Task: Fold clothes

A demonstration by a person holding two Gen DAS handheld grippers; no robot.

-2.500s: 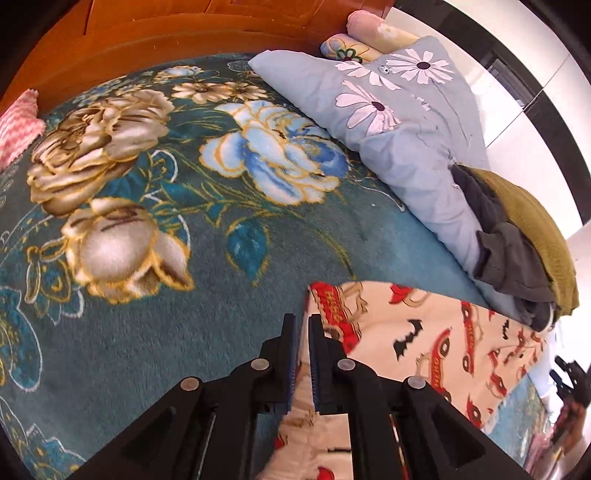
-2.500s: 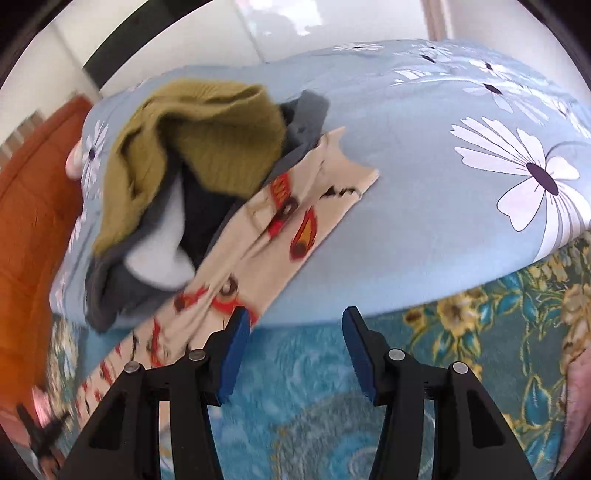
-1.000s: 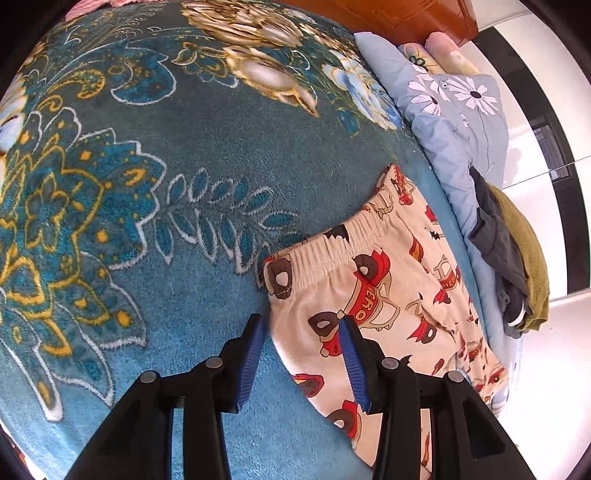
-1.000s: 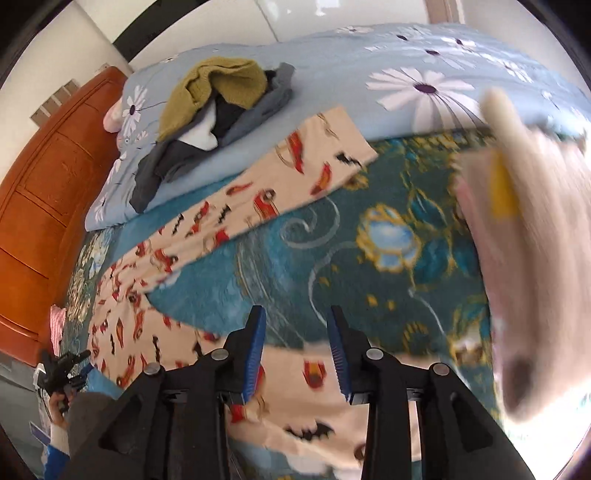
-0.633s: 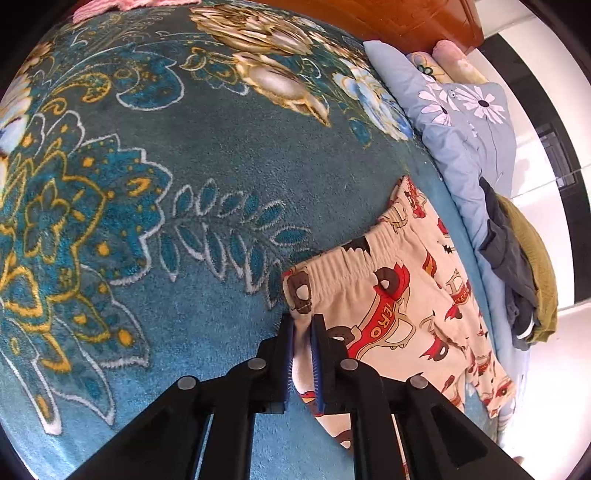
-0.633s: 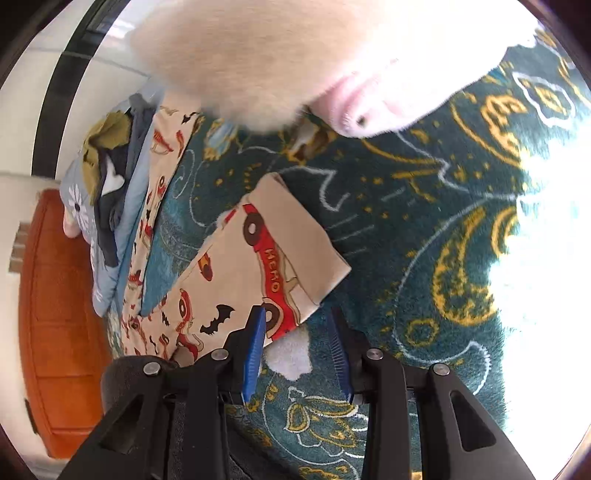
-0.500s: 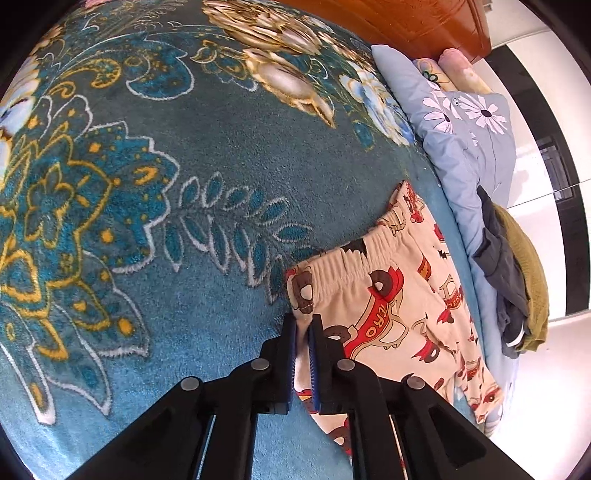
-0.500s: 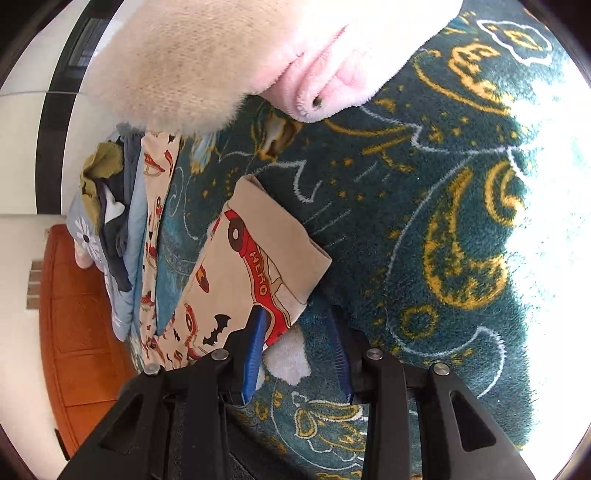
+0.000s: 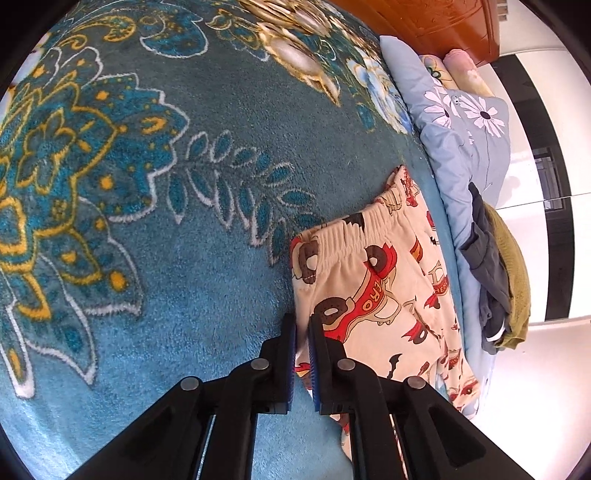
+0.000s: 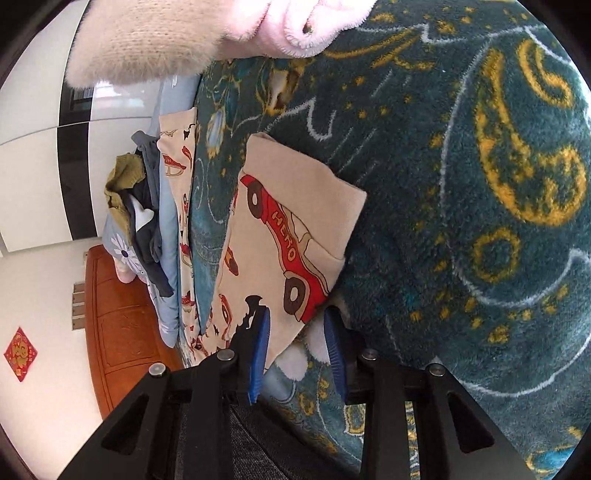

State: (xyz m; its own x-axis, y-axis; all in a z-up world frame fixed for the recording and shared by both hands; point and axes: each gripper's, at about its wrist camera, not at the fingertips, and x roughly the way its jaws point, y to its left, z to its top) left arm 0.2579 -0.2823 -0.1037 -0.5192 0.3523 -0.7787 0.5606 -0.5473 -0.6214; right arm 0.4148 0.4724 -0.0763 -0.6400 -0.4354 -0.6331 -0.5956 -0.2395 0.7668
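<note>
The printed pants [image 9: 373, 280] lie flat on the bed's blue blanket [image 9: 155, 206]. The left claw [image 9: 303, 325] is clamped on the waistband side edge; the right claw [image 10: 295, 328] stands apart around a leg cuff corner. It should close fully before both lift together, evenly.

Pants [image 9: 373, 280] flat on blanket [image 9: 147, 221]; clothes pile [image 9: 495, 273] on pillow [image 9: 458, 147] beyond.

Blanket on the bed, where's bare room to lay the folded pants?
The teal blanket lies bare left of the printed pants, up toward the wooden headboard. Crowded right: blue quilt under the clothes pile.
</note>
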